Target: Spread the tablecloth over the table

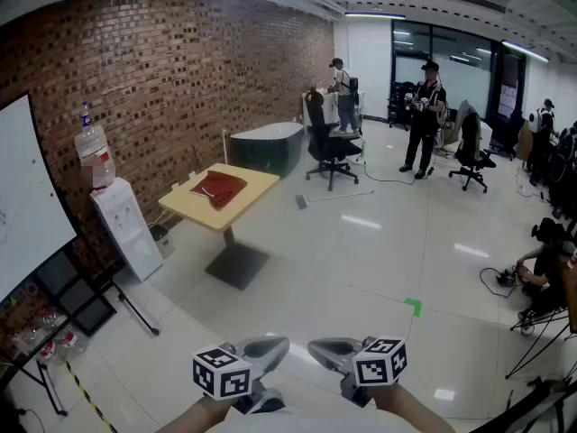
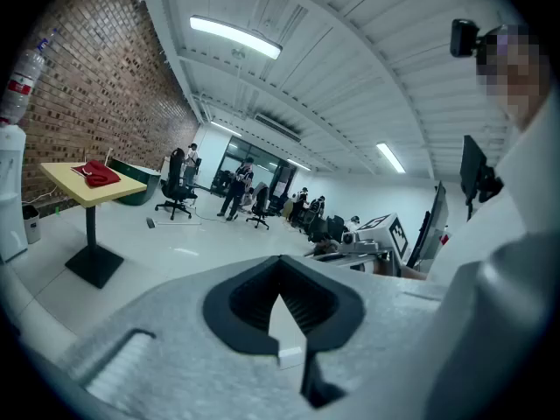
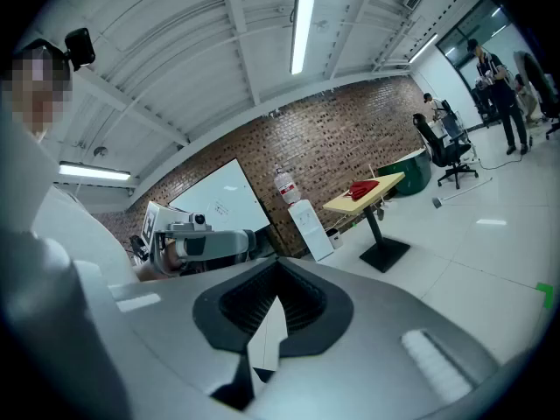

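Note:
A red tablecloth lies bunched on a small yellow table near the brick wall, several steps away from me. The left gripper view shows the cloth and table far off at the left. In the right gripper view the cloth lies on the table at mid-right. My left gripper and right gripper are held side by side at the bottom edge, tips close together. Both are shut and empty, the left gripper and the right gripper alike.
A water dispenser stands left of the table, and a whiteboard further left. Beyond the table are a dark green tub, office chairs and standing people. Green tape marks the floor; cables and stands lie at right.

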The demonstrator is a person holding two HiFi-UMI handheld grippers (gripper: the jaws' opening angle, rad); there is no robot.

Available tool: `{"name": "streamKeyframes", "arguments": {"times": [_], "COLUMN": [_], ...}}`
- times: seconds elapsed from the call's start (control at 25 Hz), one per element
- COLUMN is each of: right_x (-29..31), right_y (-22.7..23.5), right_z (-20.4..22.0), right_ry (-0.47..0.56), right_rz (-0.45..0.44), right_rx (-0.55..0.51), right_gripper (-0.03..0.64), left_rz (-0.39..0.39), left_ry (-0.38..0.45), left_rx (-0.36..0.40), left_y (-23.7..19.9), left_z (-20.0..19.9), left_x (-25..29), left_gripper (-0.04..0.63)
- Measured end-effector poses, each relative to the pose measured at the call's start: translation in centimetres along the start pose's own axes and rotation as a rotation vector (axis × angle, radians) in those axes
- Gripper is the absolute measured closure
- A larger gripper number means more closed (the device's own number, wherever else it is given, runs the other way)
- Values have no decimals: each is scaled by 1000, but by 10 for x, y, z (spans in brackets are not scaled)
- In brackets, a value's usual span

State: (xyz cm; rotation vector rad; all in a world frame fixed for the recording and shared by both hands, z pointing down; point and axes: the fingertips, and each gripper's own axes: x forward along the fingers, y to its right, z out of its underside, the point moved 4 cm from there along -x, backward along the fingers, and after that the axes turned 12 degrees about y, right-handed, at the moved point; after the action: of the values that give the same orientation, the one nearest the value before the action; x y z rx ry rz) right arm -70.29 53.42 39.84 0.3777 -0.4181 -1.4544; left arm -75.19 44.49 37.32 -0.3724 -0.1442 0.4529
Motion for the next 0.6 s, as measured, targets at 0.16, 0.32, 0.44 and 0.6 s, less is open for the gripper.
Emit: {"name": "streamKeyframes", "arguments": {"times": [0.16,0.32,0.44,0.6], "right_x": [23,53,87,161], "right_y": [26,59,101,175], "right_z": [-2,-12,-25,-53], "right_ry": [-16,-24,-32,-46], "right_rz": [-4,4,17,46], "right_rx": [11,28,50,93], "right_gripper": [618,618,618,618], "left_rz": [-9,-10,-18,-32], "left_ry": [-5,-15,-21,-49], "left_rx": [-20,-42,-62,-88], "left_y": [-33,-76,-129,-232], "left_z": [2,-8,-23,-51], "left_x": [13,30,56,100], "left_gripper": [594,594,594,594]}}
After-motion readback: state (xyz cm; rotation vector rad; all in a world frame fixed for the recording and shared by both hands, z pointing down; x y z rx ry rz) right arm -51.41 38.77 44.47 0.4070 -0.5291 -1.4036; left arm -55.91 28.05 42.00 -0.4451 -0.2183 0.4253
